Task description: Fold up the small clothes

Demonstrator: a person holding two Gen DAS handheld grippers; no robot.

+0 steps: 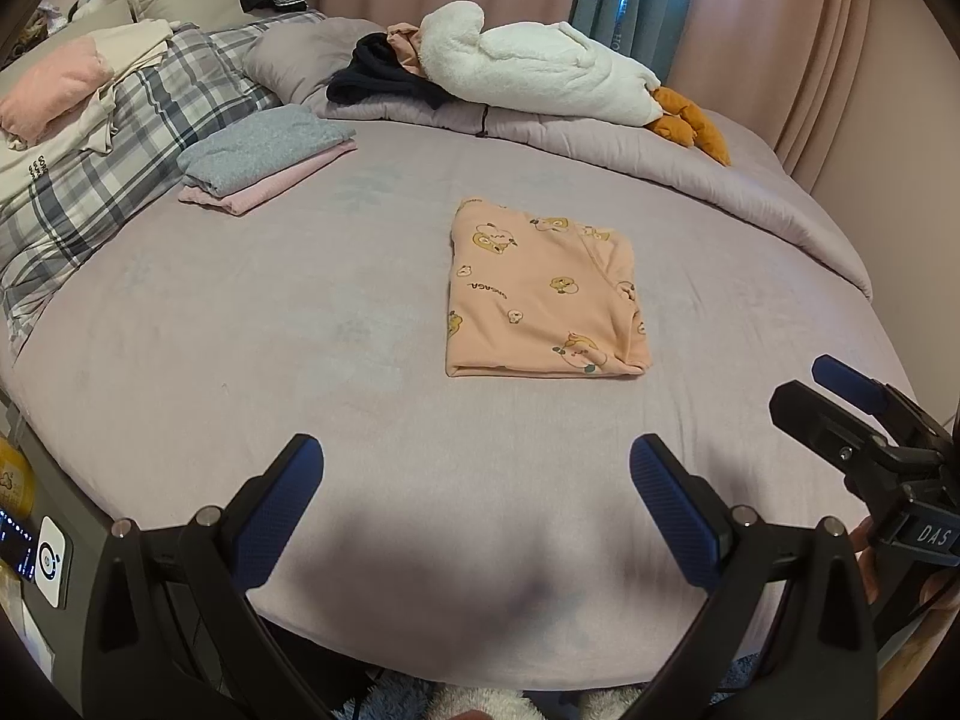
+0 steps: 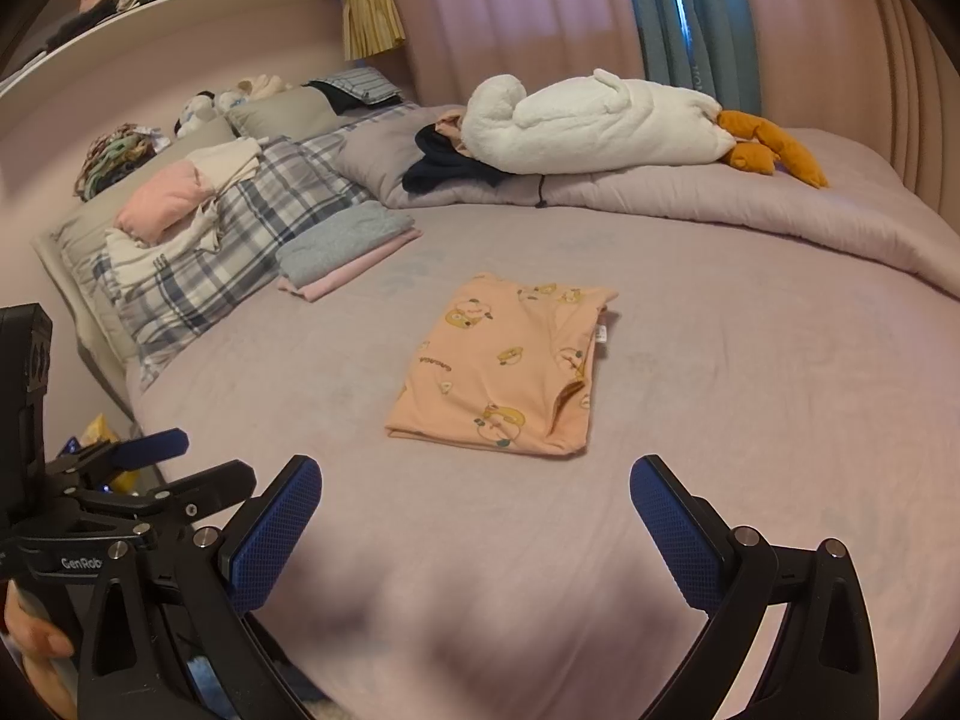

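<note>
A peach garment with cartoon prints (image 1: 543,291) lies folded into a flat rectangle on the mauve bed sheet (image 1: 300,330); it also shows in the right wrist view (image 2: 504,369). My left gripper (image 1: 477,468) is open and empty, held above the near edge of the bed, short of the garment. My right gripper (image 2: 474,486) is open and empty too, just in front of the garment's near edge. The right gripper also shows at the right edge of the left wrist view (image 1: 840,396), and the left gripper at the left edge of the right wrist view (image 2: 162,456).
A folded grey and pink stack (image 1: 264,150) lies at the back left beside a plaid pillow (image 1: 120,138) with pink and cream clothes on it. A white plush goose (image 1: 540,69) and dark clothes (image 1: 384,84) lie on the rolled duvet (image 1: 660,150) at the back. A bedside unit (image 1: 36,540) stands at the left.
</note>
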